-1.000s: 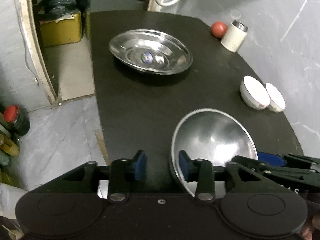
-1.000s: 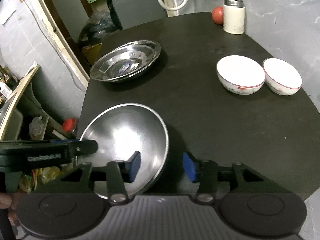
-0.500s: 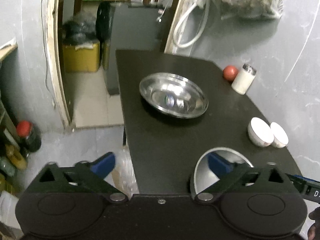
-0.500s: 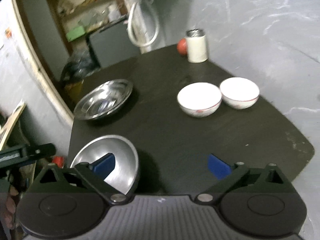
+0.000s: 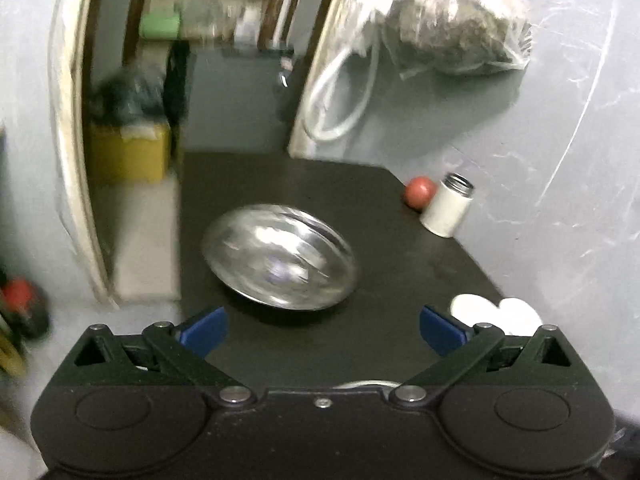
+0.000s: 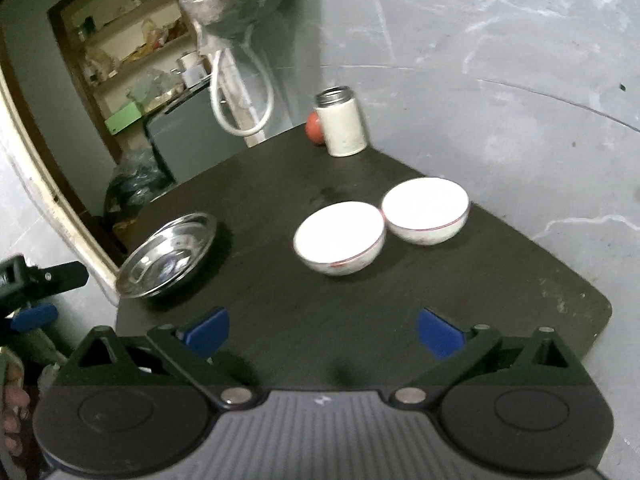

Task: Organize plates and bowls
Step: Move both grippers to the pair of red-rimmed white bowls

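A shallow steel plate (image 5: 280, 262), blurred by motion, rests on the black table (image 5: 400, 264) ahead of my left gripper (image 5: 323, 330), which is open wide and holds nothing. Only a sliver of a steel bowl's rim (image 5: 368, 383) shows under that gripper's body. Two white bowls (image 5: 476, 308) sit side by side at the table's right edge. In the right wrist view my right gripper (image 6: 324, 331) is also open wide and empty above the table's near part. Beyond it are the two white bowls (image 6: 340, 240) (image 6: 426, 210), and the steel plate (image 6: 168, 262) lies far left.
A white canister (image 6: 342, 128) and a red ball (image 6: 314, 128) stand at the table's far corner by the grey wall. A filled plastic bag (image 5: 460, 28) and a hose loop (image 5: 340, 96) hang above. The left gripper (image 6: 40, 280) and a hand (image 6: 12, 400) show at the left edge. A doorway opens left of the table.
Both grippers have opened wide and drawn back and up from the near steel bowl. That bowl has slipped almost wholly out of both views.
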